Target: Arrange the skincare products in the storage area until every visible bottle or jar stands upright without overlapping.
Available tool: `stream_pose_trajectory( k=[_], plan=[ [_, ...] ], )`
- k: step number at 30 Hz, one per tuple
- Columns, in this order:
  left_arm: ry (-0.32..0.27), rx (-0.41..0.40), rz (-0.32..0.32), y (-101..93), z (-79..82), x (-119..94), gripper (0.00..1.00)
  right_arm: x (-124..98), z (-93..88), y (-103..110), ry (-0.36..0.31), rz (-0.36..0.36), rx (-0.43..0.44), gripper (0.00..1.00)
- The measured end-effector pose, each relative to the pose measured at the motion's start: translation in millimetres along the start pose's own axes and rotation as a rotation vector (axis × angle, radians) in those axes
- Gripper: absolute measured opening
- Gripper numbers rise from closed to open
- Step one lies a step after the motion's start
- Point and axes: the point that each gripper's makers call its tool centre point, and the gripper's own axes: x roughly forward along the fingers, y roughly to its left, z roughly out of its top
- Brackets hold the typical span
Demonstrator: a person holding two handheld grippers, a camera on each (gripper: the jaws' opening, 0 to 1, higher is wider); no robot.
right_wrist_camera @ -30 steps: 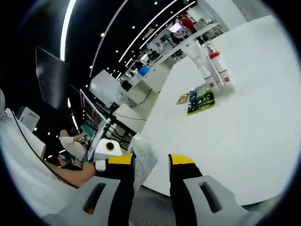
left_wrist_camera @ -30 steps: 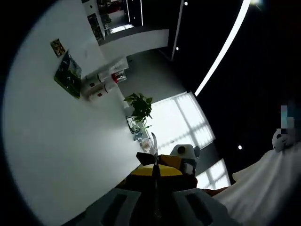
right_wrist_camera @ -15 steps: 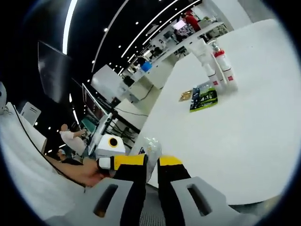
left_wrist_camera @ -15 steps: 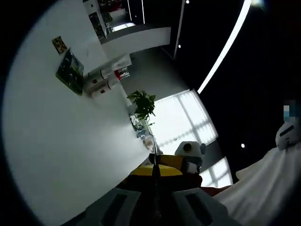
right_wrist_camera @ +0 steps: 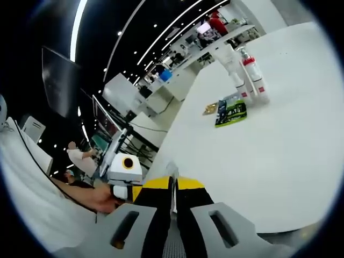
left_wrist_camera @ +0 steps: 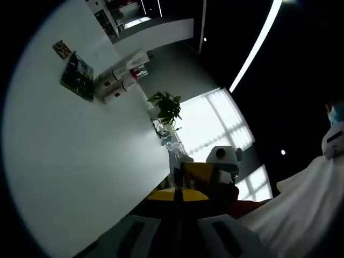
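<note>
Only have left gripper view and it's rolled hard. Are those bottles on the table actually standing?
Observer: Yes. In right gripper view the white bottles stand upright together at the far side of the white table.
Operator: Right gripper state?
Observer: Right gripper has its jaws pinched on a thin clear packet at the table's near edge.
Operator: What's behind my left gripper?
Observer: A person's hand sits right behind the left gripper.
</note>
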Motion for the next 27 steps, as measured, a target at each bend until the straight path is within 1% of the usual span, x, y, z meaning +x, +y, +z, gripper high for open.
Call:
stream_pose_trajectory(
  k=[3,5,7,10,13,18,21,22,24,27],
  plan=[
    [0.025,0.007,0.002,0.4,-4.7,1.5,0.01,0.0,0.3,-0.1,0.000,0.002,0.004,0.01],
    [0.039,0.012,0.013,1.3,-6.7,2.7,0.01,-0.2,-0.5,-0.2,0.009,0.006,0.026,0.00],
    [0.047,0.017,0.021,1.8,-8.0,3.4,0.03,-0.9,-0.7,0.2,0.011,0.010,0.016,0.00],
    [0.049,0.025,0.030,3.5,-8.9,2.4,0.08,-1.8,-0.6,2.0,0.011,0.021,0.024,0.00],
    [0.058,0.043,0.035,4.1,-10.0,2.8,0.08,-2.3,-1.2,3.4,0.016,0.027,0.024,0.00],
    [0.040,0.022,0.030,3.9,-6.9,1.8,0.10,-2.5,-2.0,4.8,0.020,0.036,0.030,0.00],
    [0.022,0.004,0.019,2.6,-4.0,0.4,0.08,-2.6,-2.4,6.0,0.022,0.041,0.029,0.00],
    [0.023,0.013,-0.013,-3.8,-4.0,-0.2,0.03,-2.9,-1.9,5.9,0.020,0.039,0.029,0.00],
    [0.019,0.008,-0.039,-9.4,-2.7,-0.4,0.01,-3.3,0.8,5.3,0.007,0.041,0.031,0.00],
    [0.014,0.003,-0.029,-6.2,-1.9,-1.3,0.01,-2.1,2.6,8.0,-0.009,0.051,0.020,0.01]
  ],
)
